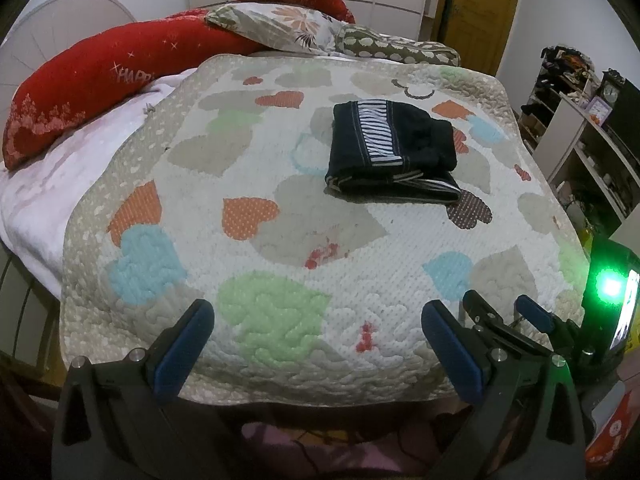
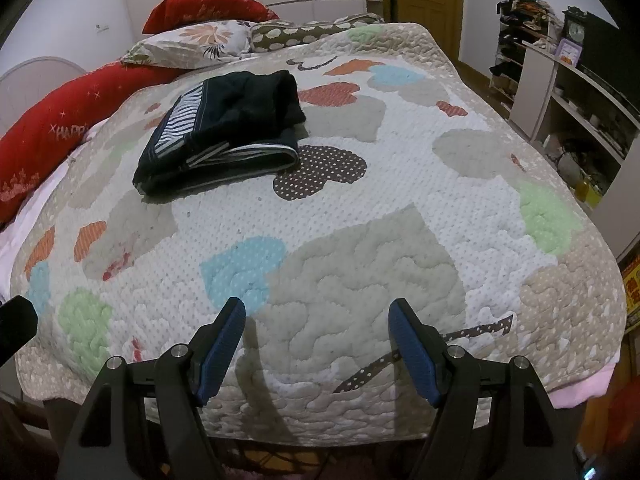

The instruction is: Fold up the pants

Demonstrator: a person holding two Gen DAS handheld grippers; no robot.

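With both grippers, left [image 1: 318,344] and right [image 2: 318,346], wide and empty, the loosely folded pants [image 1: 390,150] risked slumping open if nudged.

Folded dark pants [image 1: 392,148] lie on the heart-patterned quilt [image 1: 280,216].

one folded pants [image 1: 390,152], one quilt [image 1: 280,240], two red pillows [image 1: 100,84], two patterned pillows [image 1: 280,26], two claws [image 1: 318,344].
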